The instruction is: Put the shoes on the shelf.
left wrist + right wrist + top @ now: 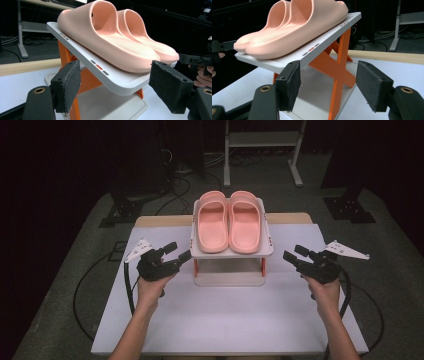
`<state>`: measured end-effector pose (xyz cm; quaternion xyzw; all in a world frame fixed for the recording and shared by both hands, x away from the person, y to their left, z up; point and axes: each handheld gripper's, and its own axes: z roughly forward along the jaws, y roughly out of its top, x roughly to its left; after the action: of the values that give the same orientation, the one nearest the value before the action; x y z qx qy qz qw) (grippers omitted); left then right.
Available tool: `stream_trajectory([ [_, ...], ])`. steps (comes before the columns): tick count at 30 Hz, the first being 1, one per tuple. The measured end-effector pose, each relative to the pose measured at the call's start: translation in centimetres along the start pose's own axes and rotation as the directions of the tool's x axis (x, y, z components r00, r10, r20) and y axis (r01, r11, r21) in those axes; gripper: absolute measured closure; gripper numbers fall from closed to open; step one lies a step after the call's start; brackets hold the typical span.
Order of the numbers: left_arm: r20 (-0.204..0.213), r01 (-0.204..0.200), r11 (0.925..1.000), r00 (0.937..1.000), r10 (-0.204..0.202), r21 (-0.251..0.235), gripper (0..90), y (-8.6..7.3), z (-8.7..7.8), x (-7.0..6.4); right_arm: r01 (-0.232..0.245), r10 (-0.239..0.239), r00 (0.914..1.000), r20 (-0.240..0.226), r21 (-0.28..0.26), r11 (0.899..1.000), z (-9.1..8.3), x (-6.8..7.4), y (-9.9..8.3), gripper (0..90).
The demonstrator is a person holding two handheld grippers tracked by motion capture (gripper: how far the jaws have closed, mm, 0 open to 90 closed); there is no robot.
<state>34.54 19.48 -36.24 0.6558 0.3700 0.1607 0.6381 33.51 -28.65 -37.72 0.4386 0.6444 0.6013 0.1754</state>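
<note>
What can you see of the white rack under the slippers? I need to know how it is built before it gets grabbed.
The rack has a white top shelf with a raised rim, tilted down toward the person, on orange crossed legs over a flat white base resting on the table. It looks like plastic. Small grey and orange marks line the shelf's side edges. Two pink slippers lie side by side on it, toes at the far end. Both grippers flank it, open, not touching.

High view above table (225, 320), gripper views close, flanking shared slipper rack (120, 82)
</note>
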Motion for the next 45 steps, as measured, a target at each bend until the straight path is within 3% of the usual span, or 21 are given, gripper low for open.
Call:
stream_trajectory([
  [20, 0.011, 0.014, 0.9998, 0.9998, -0.014, 0.016, 22.7, -2.1, -1.0, -0.5, -0.012, 0.012, 0.9999, -0.012, -0.002, 1.000, -1.3, 0.0, -2.1, 36.0],
  [45, -0.028, 0.011, 0.9995, 0.9996, -0.010, 0.031, 19.6, -4.8, -3.1, -0.6, -0.019, 0.020, 0.9996, -0.018, 0.042, 0.999, -2.0, 0.0, -4.5, 35.0],
])
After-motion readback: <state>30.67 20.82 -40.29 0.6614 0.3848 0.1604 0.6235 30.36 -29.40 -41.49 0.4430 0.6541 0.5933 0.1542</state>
